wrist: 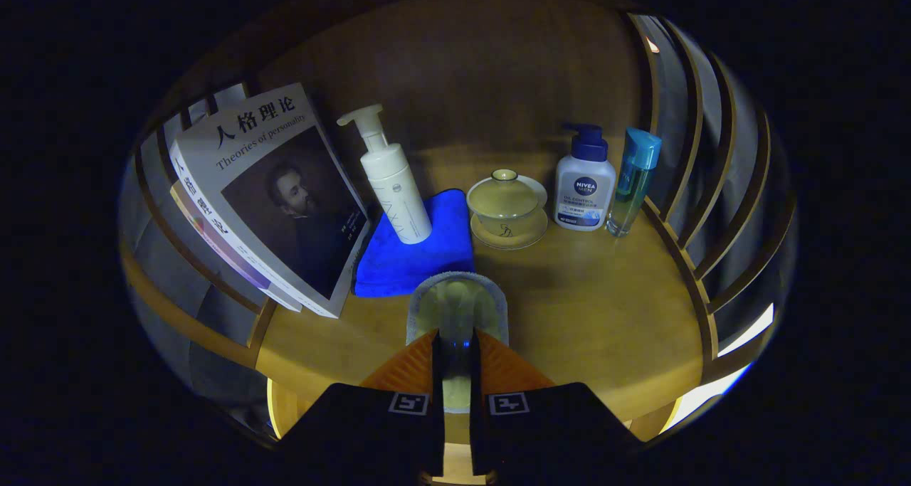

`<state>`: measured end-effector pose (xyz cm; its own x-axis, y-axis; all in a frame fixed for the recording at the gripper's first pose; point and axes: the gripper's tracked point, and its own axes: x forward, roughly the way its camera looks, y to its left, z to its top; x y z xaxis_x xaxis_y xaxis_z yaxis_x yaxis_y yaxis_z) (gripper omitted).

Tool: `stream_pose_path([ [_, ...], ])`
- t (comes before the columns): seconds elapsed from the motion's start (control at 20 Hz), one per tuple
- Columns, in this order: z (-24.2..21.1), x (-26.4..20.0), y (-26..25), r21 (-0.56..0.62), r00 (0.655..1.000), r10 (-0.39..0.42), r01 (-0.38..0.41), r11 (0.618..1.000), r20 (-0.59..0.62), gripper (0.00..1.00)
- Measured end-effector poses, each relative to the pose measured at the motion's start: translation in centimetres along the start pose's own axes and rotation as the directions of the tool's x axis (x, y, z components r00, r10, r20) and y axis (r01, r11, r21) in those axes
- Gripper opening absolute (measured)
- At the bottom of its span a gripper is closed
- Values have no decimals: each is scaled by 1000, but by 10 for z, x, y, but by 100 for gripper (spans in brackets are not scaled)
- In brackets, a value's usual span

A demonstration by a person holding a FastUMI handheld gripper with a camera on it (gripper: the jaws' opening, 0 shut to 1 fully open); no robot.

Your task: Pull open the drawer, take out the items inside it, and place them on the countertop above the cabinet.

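1. Right now the gripper (455,358) is hovering over the wooden countertop (598,315), fingers narrowed and both pressing on a small glass cup (457,312) w/ a pale rim, held between the tips.
2. Cup is sitting low, close to the countertop or maybe touching it; can't tell which. It's lying just in front of the blue cloth (420,247).
3. Step in hand, as I'm judging it: placing an item on the top, i.e. the put-down part. Drawer isn't something I'm seeing from here, so can't say what's left inside.
4. Already standing on the countertop beyond the fingers: white pump bottle (390,180) on the blue cloth, lidded tea bowl on a saucer (507,208) beside it, white face-wash bottle w/ blue pump (585,183), then a slim teal bottle (633,180) just beside that.
5. Books (267,194) are leaning against the slatted rail (192,287) at the far side of the cloth.
6. Next move is calling for: lowering till the cup is resting flat, spreading the fingers, backing straight out w/o tipping it.
7. Risk: cup edge is near the cloth; landing half on it could be leaving it tilted.
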<state>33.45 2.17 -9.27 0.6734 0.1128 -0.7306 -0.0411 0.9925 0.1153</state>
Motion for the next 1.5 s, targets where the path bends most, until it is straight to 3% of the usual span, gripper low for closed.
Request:
stream_pose_path([
  [0.25, -1, 0, 0, -4, 1000, 1, -1, 1000, -6, 26],
  [0.55, 2, -19, 9, -142, 995, -4, 18, 990, 97, 98],
  [0.8, -1, -74, 26, -250, 967, 0, 66, 966, 256, 98],
  [1.0, -27, -122, 54, -235, 945, 98, -24, 972, 311, 98],
  [1.25, -74, -177, 78, -265, 914, 175, -78, 961, 365, 98],
  [1.4, -104, -198, 90, -247, 896, 198, -103, 963, 398, 98],
  [1.5, -123, -203, 91, -257, 897, 180, -78, 963, 404, 98],
])
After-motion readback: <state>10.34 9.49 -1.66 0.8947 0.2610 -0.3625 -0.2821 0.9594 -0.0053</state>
